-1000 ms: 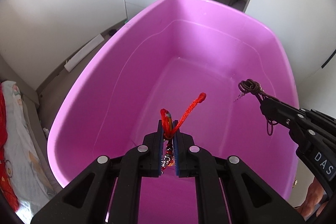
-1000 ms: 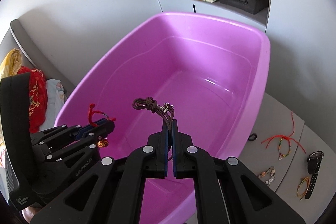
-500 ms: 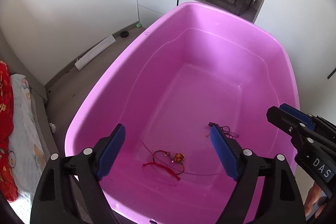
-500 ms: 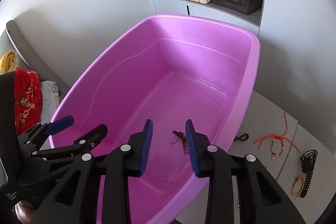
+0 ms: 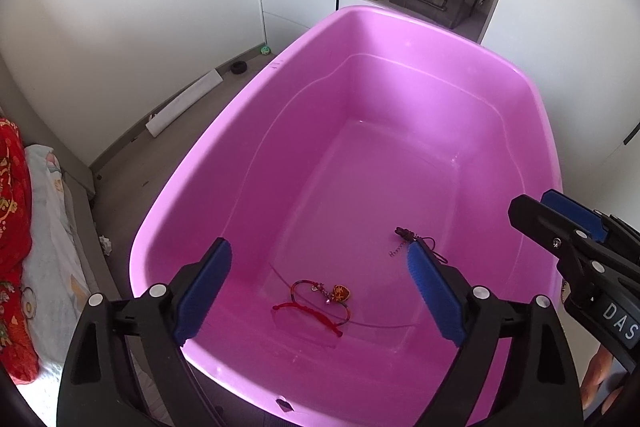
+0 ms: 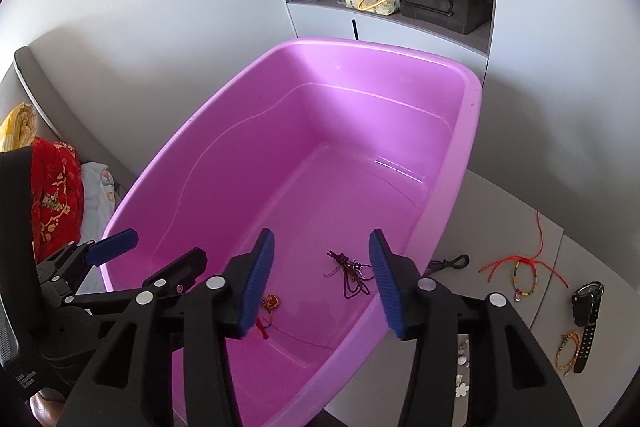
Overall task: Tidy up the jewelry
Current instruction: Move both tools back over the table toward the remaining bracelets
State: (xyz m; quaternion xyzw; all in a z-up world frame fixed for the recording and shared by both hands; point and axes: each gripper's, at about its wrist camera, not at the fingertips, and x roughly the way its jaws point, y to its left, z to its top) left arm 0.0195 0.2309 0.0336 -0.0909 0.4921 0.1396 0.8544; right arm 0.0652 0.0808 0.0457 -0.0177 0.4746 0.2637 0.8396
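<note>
Jaws on both grippers are opening with nothing between their blue pads: the left gripper [image 5: 318,291] spread wide, the right gripper [image 6: 322,281] about half as far. Both hang above the pink tub [image 5: 224,131]. On its floor, to the left, lies a red cord bracelet [image 5: 320,301], a loose loop with a frayed tail and a small gold-and-red charm. Right of it, apart, lies a dark brown cord necklace [image 6: 350,273], knotted and tangled, with a short silver chain. Further right, outside the tub on the grey table [image 6: 472,203], lie a red string beaded bracelet [image 6: 524,273] and a black watch [image 6: 586,307]
</note>
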